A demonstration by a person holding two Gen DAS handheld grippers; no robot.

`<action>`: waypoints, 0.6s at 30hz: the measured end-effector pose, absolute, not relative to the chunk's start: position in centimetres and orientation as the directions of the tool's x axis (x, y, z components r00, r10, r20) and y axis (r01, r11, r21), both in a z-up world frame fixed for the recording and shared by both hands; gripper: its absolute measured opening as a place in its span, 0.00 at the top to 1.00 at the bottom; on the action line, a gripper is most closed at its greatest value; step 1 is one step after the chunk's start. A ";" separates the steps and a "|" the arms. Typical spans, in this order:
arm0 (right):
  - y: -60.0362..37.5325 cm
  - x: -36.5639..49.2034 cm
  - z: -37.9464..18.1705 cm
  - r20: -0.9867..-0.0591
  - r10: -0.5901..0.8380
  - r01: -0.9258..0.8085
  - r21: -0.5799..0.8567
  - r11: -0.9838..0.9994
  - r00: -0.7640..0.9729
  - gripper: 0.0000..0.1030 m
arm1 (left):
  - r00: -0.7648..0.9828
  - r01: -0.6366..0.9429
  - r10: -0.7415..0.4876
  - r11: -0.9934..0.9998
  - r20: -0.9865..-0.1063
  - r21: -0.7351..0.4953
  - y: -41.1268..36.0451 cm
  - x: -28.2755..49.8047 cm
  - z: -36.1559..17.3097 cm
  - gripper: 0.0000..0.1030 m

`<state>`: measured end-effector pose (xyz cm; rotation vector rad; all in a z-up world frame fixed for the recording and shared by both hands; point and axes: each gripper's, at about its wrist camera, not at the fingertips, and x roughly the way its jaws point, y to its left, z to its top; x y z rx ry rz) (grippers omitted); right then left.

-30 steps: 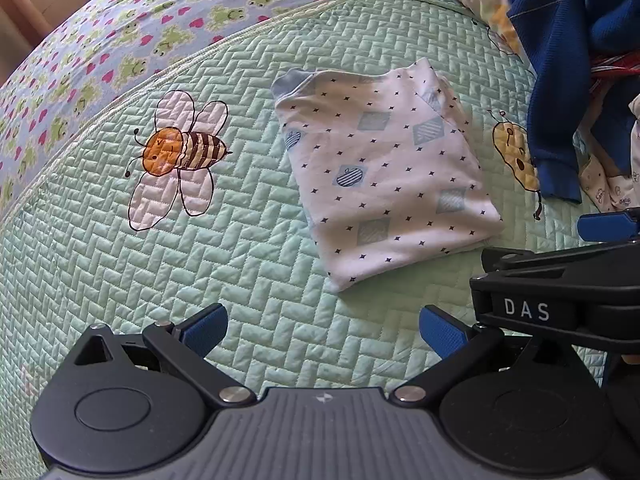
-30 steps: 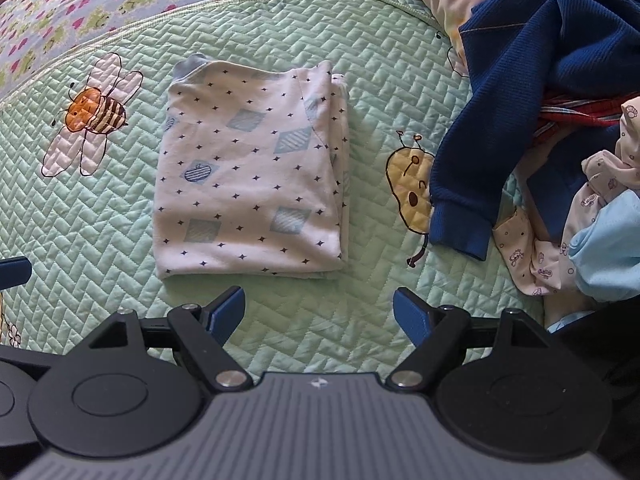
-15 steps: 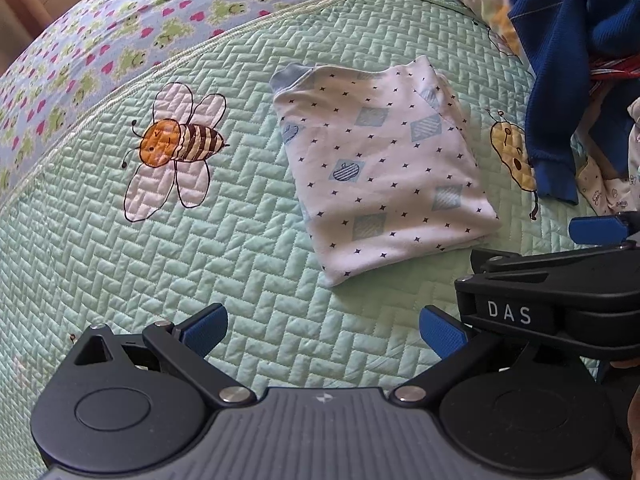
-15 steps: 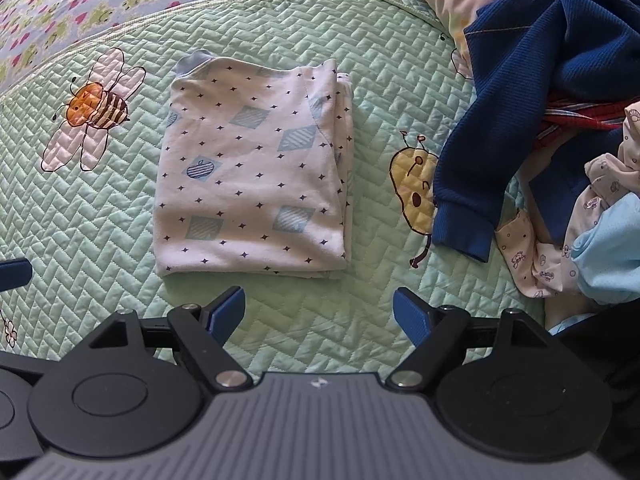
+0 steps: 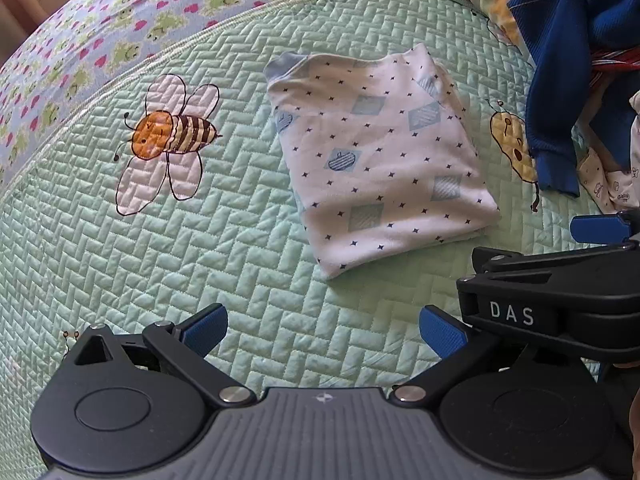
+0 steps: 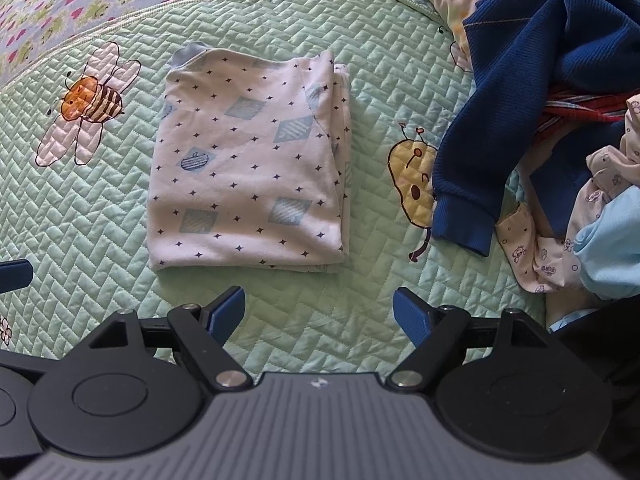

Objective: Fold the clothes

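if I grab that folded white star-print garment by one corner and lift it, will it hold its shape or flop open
It will probably flop open. The folded white garment looks like thin, soft knit, and loose layers show along its right edge. It is likely light, so lifting should be easy. Pushed instead, it may bunch rather than slide, since the quilted bedspread looks textured.

Folded white garment on green quilt, right gripper spread wide, holding nothing

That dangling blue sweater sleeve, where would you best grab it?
Likely at the ribbed cuff of the blue sweater: it lies free on the green quilt, clear of the pile. The open right gripper could come from the near side, pinching its thick edge.
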<state>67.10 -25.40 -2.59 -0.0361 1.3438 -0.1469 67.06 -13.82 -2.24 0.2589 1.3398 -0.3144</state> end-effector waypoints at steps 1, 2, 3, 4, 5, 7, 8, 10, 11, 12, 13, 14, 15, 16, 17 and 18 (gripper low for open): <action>-25.4 67.1 -2.7 -0.968 -0.125 0.087 -0.109 0.990 0.216 0.21 | 0.196 0.370 -0.075 0.929 -0.978 0.003 -13.8 67.0 -2.3 0.01; -25.4 67.0 -2.8 -0.969 -0.125 0.089 -0.107 0.990 0.215 0.21 | 0.194 0.372 -0.076 0.928 -0.978 0.002 -13.8 67.0 -2.4 0.01; -25.5 66.9 -2.8 -0.969 -0.124 0.092 -0.106 0.990 0.215 0.21 | 0.191 0.374 -0.077 0.927 -0.979 0.000 -13.9 66.9 -2.4 0.01; -25.5 66.8 -2.9 -0.969 -0.124 0.093 -0.106 0.990 0.214 0.21 | 0.189 0.376 -0.077 0.927 -0.979 0.000 -13.9 66.9 -2.5 0.01; -25.5 66.8 -2.9 -0.969 -0.124 0.093 -0.107 0.990 0.212 0.21 | 0.187 0.379 -0.074 0.925 -0.980 0.002 -14.0 66.8 -2.5 0.01; -25.5 66.6 -3.0 -0.970 -0.125 0.093 -0.108 0.990 0.209 0.21 | 0.184 0.383 -0.071 0.924 -0.980 0.006 -14.1 66.6 -2.6 0.01; -25.5 66.5 -3.1 -0.970 -0.126 0.093 -0.109 0.990 0.208 0.21 | 0.184 0.384 -0.069 0.923 -0.980 0.007 -14.1 66.5 -2.7 0.01; -25.5 66.4 -3.2 -0.971 -0.127 0.092 -0.110 0.990 0.204 0.21 | 0.184 0.383 -0.069 0.924 -0.981 0.007 -14.1 66.4 -2.7 0.01; -25.5 66.3 -3.3 -0.971 -0.127 0.092 -0.110 0.990 0.204 0.21 | 0.183 0.382 -0.070 0.924 -0.981 0.005 -14.1 66.4 -2.7 0.01; -25.5 66.3 -3.2 -0.971 -0.125 0.091 -0.108 0.990 0.205 0.21 | 0.182 0.382 -0.072 0.924 -0.981 0.003 -14.1 66.4 -2.7 0.01; -25.5 66.3 -3.2 -0.971 -0.122 0.091 -0.105 0.990 0.207 0.21 | 0.181 0.382 -0.072 0.924 -0.981 0.003 -14.1 66.4 -2.6 0.01; -25.5 66.3 -3.2 -0.971 -0.121 0.091 -0.104 0.990 0.207 0.21 | 0.181 0.382 -0.070 0.924 -0.981 0.004 -14.1 66.3 -2.6 0.01; -25.5 66.3 -3.2 -0.971 -0.120 0.091 -0.103 0.990 0.208 0.21 | 0.181 0.383 -0.069 0.924 -0.981 0.006 -14.1 66.3 -2.6 0.01; -25.5 66.3 -3.2 -0.971 -0.120 0.091 -0.103 0.990 0.208 0.21 | 0.181 0.383 -0.068 0.924 -0.981 0.006 -14.1 66.3 -2.6 0.01; -25.4 66.3 -3.2 -0.971 -0.120 0.091 -0.103 0.991 0.208 0.21 | 0.181 0.382 -0.068 0.924 -0.981 0.006 -14.0 66.3 -2.6 0.01; -25.4 66.3 -3.2 -0.971 -0.120 0.090 -0.103 0.991 0.208 0.21 | 0.182 0.381 -0.069 0.925 -0.981 0.006 -14.0 66.3 -2.6 0.01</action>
